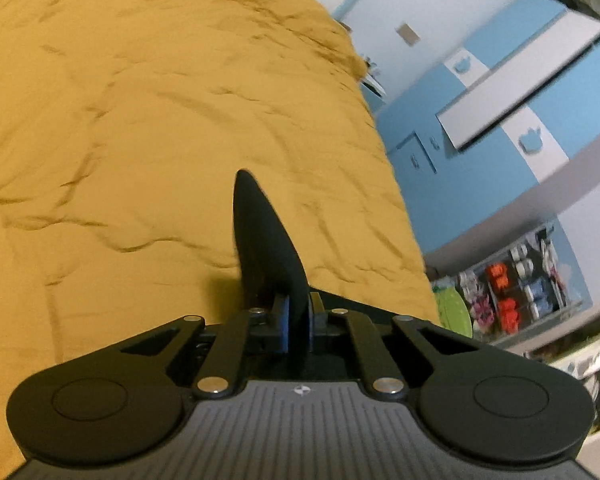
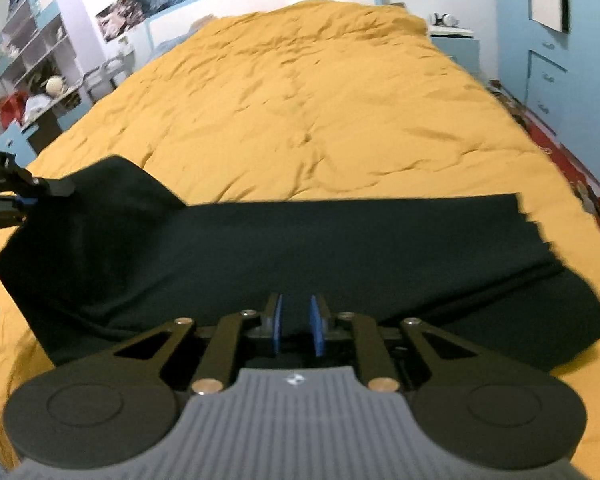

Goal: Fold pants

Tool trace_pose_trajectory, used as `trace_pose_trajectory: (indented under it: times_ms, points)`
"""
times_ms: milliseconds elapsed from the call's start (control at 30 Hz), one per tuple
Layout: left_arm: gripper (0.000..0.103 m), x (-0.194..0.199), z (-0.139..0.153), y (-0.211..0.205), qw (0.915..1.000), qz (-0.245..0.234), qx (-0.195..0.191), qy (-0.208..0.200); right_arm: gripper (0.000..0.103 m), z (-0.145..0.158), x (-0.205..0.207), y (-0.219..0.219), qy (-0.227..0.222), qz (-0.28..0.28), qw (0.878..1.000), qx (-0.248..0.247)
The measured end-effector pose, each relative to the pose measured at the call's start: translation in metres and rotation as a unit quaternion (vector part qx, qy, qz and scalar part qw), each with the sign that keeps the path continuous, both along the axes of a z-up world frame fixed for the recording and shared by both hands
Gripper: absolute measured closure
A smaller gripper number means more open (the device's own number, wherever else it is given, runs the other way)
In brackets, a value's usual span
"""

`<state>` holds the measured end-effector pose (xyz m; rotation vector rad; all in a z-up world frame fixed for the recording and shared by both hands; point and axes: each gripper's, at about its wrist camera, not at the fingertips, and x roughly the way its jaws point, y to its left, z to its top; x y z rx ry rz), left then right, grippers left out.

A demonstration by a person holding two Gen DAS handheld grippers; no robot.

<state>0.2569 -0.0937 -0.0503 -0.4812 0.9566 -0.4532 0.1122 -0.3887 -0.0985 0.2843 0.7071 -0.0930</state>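
**One pair of black pants on a yellow bed, held at two edges**

One pair of pants (image 2: 300,256): black, plain, spread crosswise over the near part of the yellow bedspread (image 2: 300,100), one end bunched and lifted. Two grippers. Left gripper (image 1: 298,320): blue pads pressed onto a raised fold of the pants. Right gripper (image 2: 297,326): pads (image 2: 317,328) slightly parted, the near edge between them; grip not confirmed.

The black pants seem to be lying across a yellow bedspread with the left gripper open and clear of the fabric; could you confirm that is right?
Not quite: the left gripper is shut on the black pants, as the left wrist view shows. They do lie across the yellow bedspread.
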Motion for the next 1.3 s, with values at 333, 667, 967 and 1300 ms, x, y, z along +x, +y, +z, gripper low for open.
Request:
trace_pose_trajectory:
  times_ms: [333, 667, 967, 1300]
  points:
    - [0.095, 0.002, -0.018, -0.137, 0.9938, -0.1, 0.033, 0.034, 0.091, 0.021, -0.037, -0.038, -0.035, -0.033, 0.999, 0.005]
    - [0.093, 0.013, -0.078, -0.173, 0.983, -0.129, 0.036, 0.125, 0.091, 0.004, -0.057, -0.038, -0.03, -0.037, 0.998, 0.045]
    - [0.082, 0.007, -0.055, -0.158, 0.9848, -0.143, 0.037, 0.091, 0.081, 0.0, -0.049, -0.037, -0.03, -0.029, 0.993, 0.113]
    - [0.081, -0.011, -0.033, -0.101, 0.9872, -0.104, 0.121, -0.007, 0.082, -0.036, -0.018, -0.047, 0.013, -0.038, 0.968, 0.247]
